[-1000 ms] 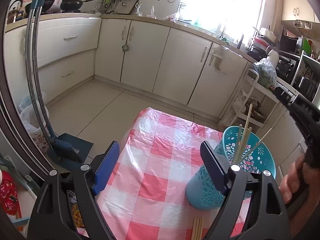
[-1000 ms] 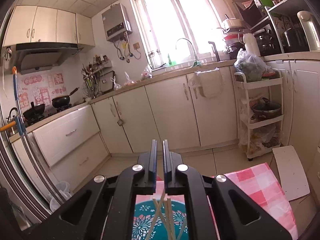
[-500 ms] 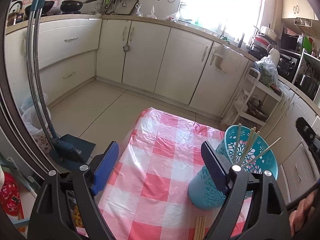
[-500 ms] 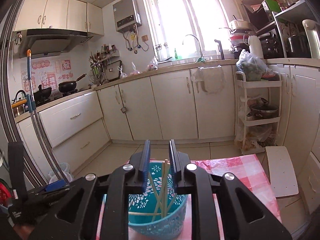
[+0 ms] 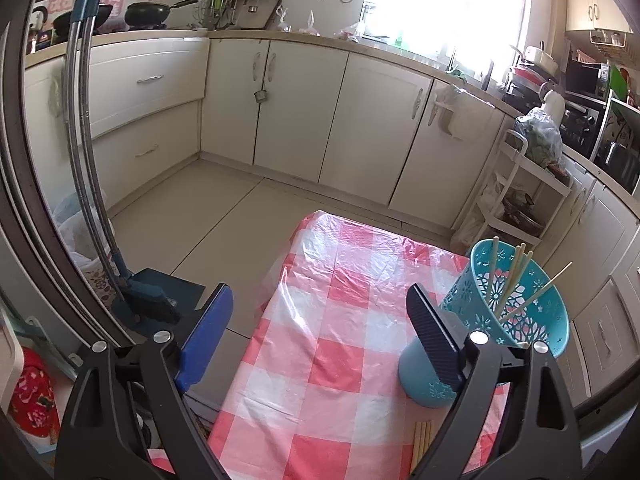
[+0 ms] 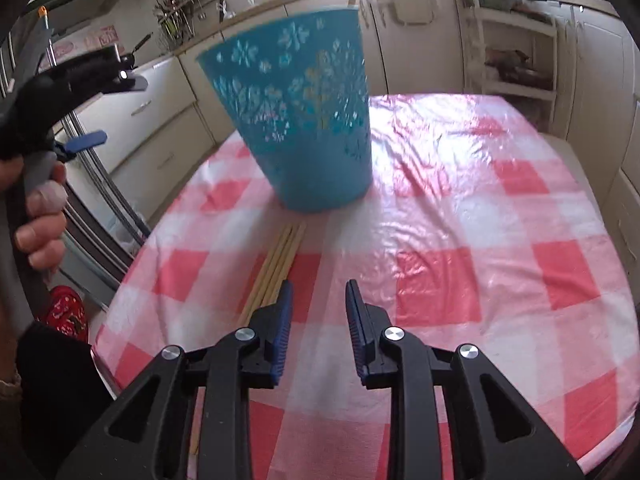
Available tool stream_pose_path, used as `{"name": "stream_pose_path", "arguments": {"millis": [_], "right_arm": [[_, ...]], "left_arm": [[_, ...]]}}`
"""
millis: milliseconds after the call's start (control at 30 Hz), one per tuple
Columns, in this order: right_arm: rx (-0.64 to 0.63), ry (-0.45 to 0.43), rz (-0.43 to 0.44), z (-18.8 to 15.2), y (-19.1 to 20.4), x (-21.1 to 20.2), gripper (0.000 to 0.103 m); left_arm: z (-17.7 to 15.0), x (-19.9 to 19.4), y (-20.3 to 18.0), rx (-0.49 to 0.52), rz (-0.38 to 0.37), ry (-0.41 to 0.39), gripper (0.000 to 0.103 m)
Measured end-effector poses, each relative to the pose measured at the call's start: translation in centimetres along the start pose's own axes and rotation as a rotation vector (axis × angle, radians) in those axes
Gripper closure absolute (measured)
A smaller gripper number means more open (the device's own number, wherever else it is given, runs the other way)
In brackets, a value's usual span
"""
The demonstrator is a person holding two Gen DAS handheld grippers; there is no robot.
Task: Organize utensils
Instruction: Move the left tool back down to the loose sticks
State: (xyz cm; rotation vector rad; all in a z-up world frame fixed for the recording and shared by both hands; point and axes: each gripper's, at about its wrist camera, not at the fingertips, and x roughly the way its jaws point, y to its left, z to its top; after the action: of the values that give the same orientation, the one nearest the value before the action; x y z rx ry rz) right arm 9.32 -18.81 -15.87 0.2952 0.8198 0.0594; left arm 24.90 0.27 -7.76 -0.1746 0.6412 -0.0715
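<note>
A table (image 6: 460, 216) under a red-and-white checked cloth fills most of both views, with cream kitchen cabinets (image 5: 372, 120) behind it. On the cloth stands a turquoise basket (image 6: 308, 120) with flower cut-outs, upright, holding several chopsticks (image 5: 516, 280) that lean against its rim. A bundle of loose chopsticks (image 6: 276, 264) lies flat on the cloth just in front of the basket's base, nearly touching it. The left gripper (image 5: 320, 320) hangs over the table's near edge with its jaws spread wide and nothing between them; the basket sits just beyond its right finger. The right gripper (image 6: 318, 294) points down at the cloth, its jaws partly apart and just been opening, empty; its left finger overlaps the loose chopsticks' near end, contact unclear.
</note>
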Motion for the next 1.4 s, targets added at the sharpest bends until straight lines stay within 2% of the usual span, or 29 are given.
{"name": "stream_pose_path", "arguments": {"millis": [267,533,633,700,933,1033,1167,1300,1400], "right_arm": [[-0.056,0.034,-0.012,1.3,2.0,2.8,0.077],[-0.112,0.056,-0.059,0.7,3.3,4.2,0.079],[-0.127,0.058,-0.066,0.7,3.1,4.0,0.084],[-0.142,0.065,-0.069,0.5,2.8,3.8,0.091],[-0.102,0.061,-0.088,-0.7,-1.0,1.1,0.093],[-0.049,0.048,-0.09,-0.9,-2.6,0.4,0.093],[-0.028,0.039,-0.077,-0.8,-3.2,0.4,0.093],[-0.028,0.033,-0.063,-0.7,-3.2,0.5,0.092],[-0.014,0.034,-0.045,-0.5,-3.5,0.6,0.093]], "left_arm": [[0.1,0.1,1.4,-0.02,0.005,0.016,0.017],[0.0,0.4,1.5,-0.001,0.008,0.028,0.017],[-0.3,0.6,1.2,0.019,0.014,0.04,0.016],[-0.8,1.1,0.9,0.055,0.015,0.072,0.016],[-7.0,3.1,-3.0,0.265,-0.003,0.265,0.016],[-9.8,3.0,-4.6,0.293,-0.043,0.327,0.016],[-12.5,3.2,-6.1,0.337,-0.05,0.374,0.016],[-13.2,3.9,-6.6,0.354,-0.035,0.39,0.016],[-13.4,4.6,-6.6,0.33,-0.055,0.412,0.016]]}}
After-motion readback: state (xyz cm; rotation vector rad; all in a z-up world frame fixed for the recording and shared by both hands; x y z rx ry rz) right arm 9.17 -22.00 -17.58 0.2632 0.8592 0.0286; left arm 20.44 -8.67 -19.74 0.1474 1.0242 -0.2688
